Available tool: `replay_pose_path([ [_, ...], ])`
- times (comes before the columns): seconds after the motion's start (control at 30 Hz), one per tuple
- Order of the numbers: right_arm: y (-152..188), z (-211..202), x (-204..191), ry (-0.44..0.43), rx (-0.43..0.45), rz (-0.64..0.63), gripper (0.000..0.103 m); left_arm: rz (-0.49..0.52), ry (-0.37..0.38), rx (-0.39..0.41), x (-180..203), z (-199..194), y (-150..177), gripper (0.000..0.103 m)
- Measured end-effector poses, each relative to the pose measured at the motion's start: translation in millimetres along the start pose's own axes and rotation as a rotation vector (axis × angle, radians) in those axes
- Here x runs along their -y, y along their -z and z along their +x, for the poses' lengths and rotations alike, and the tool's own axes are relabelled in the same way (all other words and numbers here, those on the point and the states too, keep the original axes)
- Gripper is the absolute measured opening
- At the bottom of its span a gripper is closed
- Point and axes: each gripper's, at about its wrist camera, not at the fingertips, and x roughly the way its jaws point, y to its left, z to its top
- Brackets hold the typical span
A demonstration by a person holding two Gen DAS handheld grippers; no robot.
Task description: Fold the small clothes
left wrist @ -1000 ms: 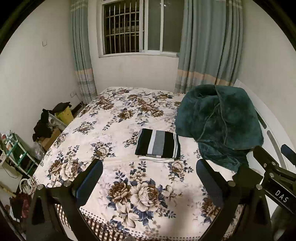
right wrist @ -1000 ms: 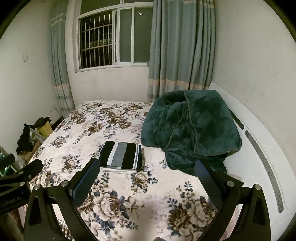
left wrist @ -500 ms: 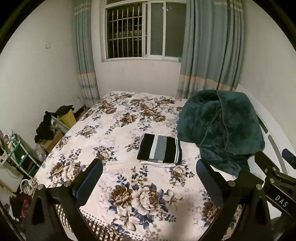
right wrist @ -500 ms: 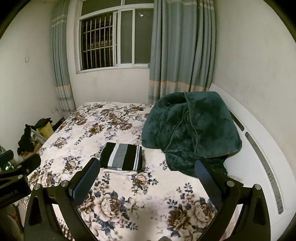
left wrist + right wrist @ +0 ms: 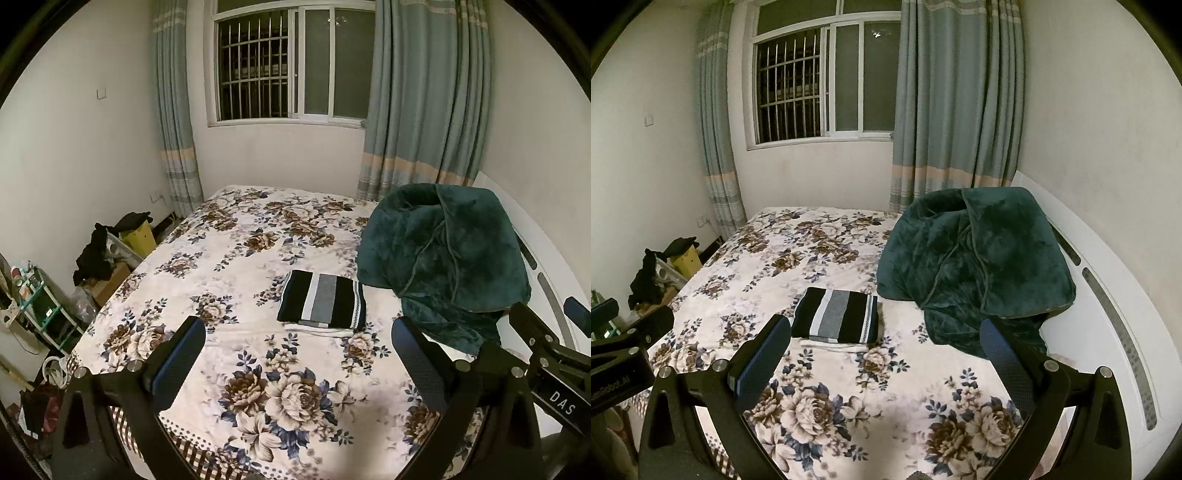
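Left gripper (image 5: 297,354) spread wide, nothing between its 2 blue-padded fingers (image 5: 181,360), held above the near part of the bed. Right gripper (image 5: 886,354) same: jaws wide apart, empty, raised over the near bedspread; its body also shows at the right edge of the left view.

Folded striped garment (image 5: 322,304) lies flat on the floral bedspread (image 5: 229,258), a neat rectangle with black, white and grey vertical bands and a patterned trim down its right edge. A white folded piece (image 5: 317,329) pokes out from under its near edge. In both views the stack sits beyond the fingertips, well apart from them, roughly centred in the left gripper's gap and toward the left finger in the right view.

Dark green plush blanket (image 5: 975,258) heaped just right of the stack, near-touching at the stack's far right corner. White headboard (image 5: 1108,295) runs along the right side. Open bedspread left of and beyond the stack. Clutter on the floor (image 5: 107,251) at the left bed edge. Window (image 5: 288,62) and curtains (image 5: 424,92) on the far wall.
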Motion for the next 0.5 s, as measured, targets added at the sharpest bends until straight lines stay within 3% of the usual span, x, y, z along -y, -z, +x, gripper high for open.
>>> replay_pose_path([
  [0.5, -3.1, 1.7, -5.1, -0.009, 0.009, -0.007, 0.103, -0.005, -0.014, 0.012, 3.8, -7.1, -5.5, 0.103],
])
